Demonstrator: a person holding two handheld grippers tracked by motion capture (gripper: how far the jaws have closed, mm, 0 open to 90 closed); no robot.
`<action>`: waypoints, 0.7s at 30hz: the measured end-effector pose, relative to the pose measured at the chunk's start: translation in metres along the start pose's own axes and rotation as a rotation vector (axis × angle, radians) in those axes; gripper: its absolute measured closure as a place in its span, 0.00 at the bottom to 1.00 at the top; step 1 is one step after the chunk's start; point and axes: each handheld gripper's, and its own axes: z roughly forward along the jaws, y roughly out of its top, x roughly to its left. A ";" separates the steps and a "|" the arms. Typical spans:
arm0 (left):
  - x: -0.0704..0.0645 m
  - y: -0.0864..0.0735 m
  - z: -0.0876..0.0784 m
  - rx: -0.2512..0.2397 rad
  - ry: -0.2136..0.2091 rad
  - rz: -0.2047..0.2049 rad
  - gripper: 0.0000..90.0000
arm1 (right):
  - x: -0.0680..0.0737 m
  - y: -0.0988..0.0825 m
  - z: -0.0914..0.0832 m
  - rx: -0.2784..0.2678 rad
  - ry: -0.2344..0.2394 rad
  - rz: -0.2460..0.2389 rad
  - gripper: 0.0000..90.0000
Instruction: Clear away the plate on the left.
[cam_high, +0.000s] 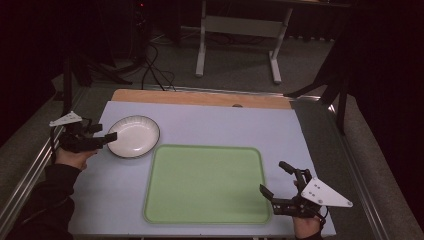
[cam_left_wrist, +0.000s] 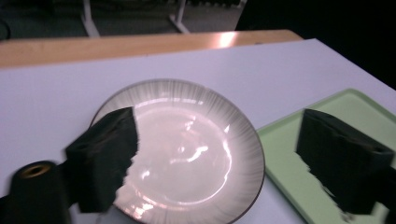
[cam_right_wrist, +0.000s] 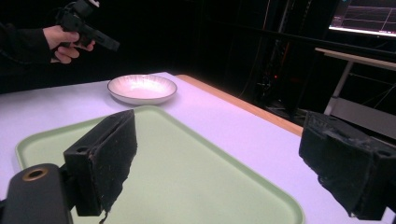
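Note:
A white plate (cam_high: 133, 136) with a dark rim lies empty on the table's left side, just off the far left corner of an empty green tray (cam_high: 205, 183). My left gripper (cam_high: 102, 132) hovers at the plate's left edge, open. In the left gripper view the plate (cam_left_wrist: 187, 154) lies below and between the wide-apart jaws of the left gripper (cam_left_wrist: 217, 113), with the tray (cam_left_wrist: 345, 105) to the right. My right gripper (cam_high: 274, 178) is open beside the tray's near right corner. The right gripper (cam_right_wrist: 222, 116) looks across the tray (cam_right_wrist: 187, 177) toward the plate (cam_right_wrist: 142, 88) and the left gripper (cam_right_wrist: 109, 43).
A pale mat (cam_high: 225, 125) covers the table, with a wooden strip (cam_high: 200, 97) along the far edge. Beyond it stand a desk frame (cam_high: 201, 45) and floor cables (cam_high: 155, 65). Metal rails run along both table sides. A monitor (cam_right_wrist: 369, 16) glows at the far right.

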 end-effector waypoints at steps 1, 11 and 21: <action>0.003 -0.001 0.003 0.018 0.010 -0.031 0.18 | 0.001 0.000 0.000 0.000 0.003 -0.004 0.12; 0.019 -0.007 0.011 0.086 0.096 -0.152 0.32 | 0.002 0.000 0.001 0.007 0.004 -0.009 0.12; 0.027 -0.017 0.027 0.179 0.185 -0.197 0.40 | 0.004 0.000 0.004 0.028 0.020 -0.015 0.13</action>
